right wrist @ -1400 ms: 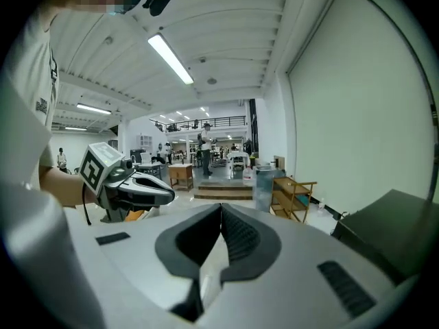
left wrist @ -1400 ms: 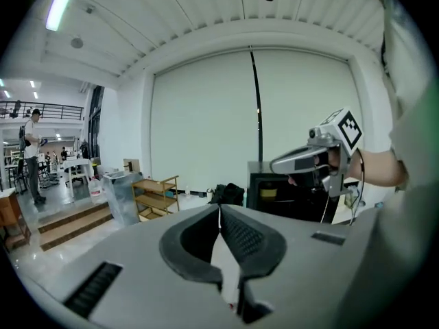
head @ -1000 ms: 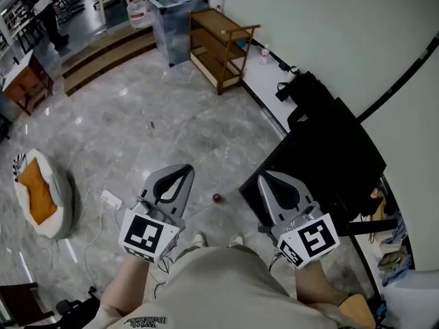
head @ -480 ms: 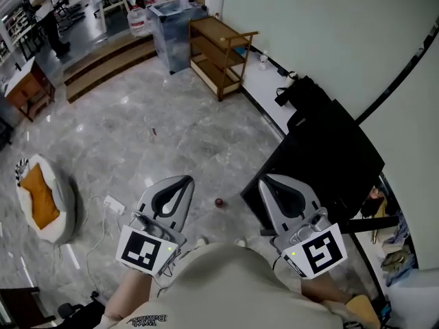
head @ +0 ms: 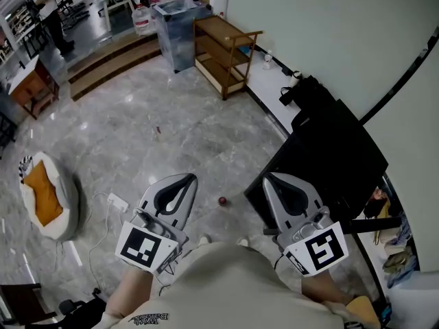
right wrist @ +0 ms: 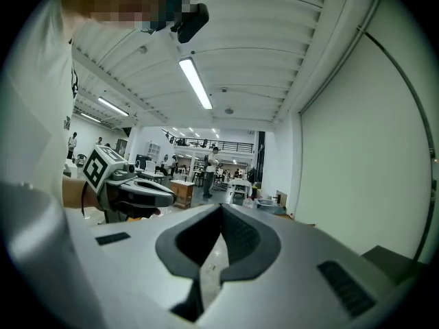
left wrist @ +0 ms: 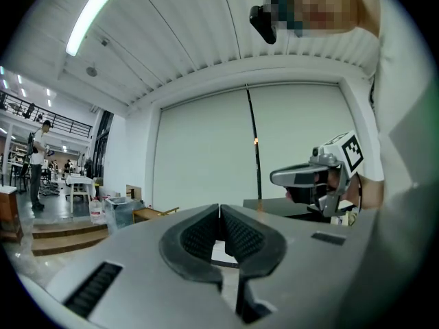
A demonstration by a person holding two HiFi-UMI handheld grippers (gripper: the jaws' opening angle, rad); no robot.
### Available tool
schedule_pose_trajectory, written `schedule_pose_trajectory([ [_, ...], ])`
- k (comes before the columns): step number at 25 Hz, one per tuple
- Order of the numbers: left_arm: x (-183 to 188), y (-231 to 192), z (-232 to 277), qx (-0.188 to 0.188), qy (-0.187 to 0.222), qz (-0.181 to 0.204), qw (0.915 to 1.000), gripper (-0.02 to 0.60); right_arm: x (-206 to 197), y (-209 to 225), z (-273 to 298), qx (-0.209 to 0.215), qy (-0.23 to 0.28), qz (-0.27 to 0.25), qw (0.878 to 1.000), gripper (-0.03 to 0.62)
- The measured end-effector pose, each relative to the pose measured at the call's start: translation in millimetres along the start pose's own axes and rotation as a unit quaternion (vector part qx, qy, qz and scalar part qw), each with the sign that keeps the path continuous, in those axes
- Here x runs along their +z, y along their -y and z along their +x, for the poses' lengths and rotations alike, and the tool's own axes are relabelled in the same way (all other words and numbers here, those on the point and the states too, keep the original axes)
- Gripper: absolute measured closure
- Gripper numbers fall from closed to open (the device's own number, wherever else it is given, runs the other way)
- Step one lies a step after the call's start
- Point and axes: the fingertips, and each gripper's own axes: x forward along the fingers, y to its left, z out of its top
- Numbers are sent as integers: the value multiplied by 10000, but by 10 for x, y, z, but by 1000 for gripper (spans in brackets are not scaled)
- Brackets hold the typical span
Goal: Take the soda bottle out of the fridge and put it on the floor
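Open floor (head: 144,139) lies ahead; the black fridge (head: 329,160) stands close on the right.

Glossy marble-look floor (head: 171,108), bare wooden shelf (head: 223,30), matt black fridge (head: 329,149).

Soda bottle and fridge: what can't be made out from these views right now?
Soda bottle: in no view; whether it sits inside the black cabinet cannot be told.
Black cabinet, head view: seen from above only, so its top hides any door and the inside.
Small red thing on the floor, head view: too small to name.
Clutter beside the cabinet, head view: cut off by the right edge.
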Motion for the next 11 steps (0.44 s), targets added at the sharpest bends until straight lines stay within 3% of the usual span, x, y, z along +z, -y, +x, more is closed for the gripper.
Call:
schedule_pose_trajectory([
  [11,-5,-17,24,32,-98,226,9997,574,-48,-10,42,4,-63,-93,9999,597],
])
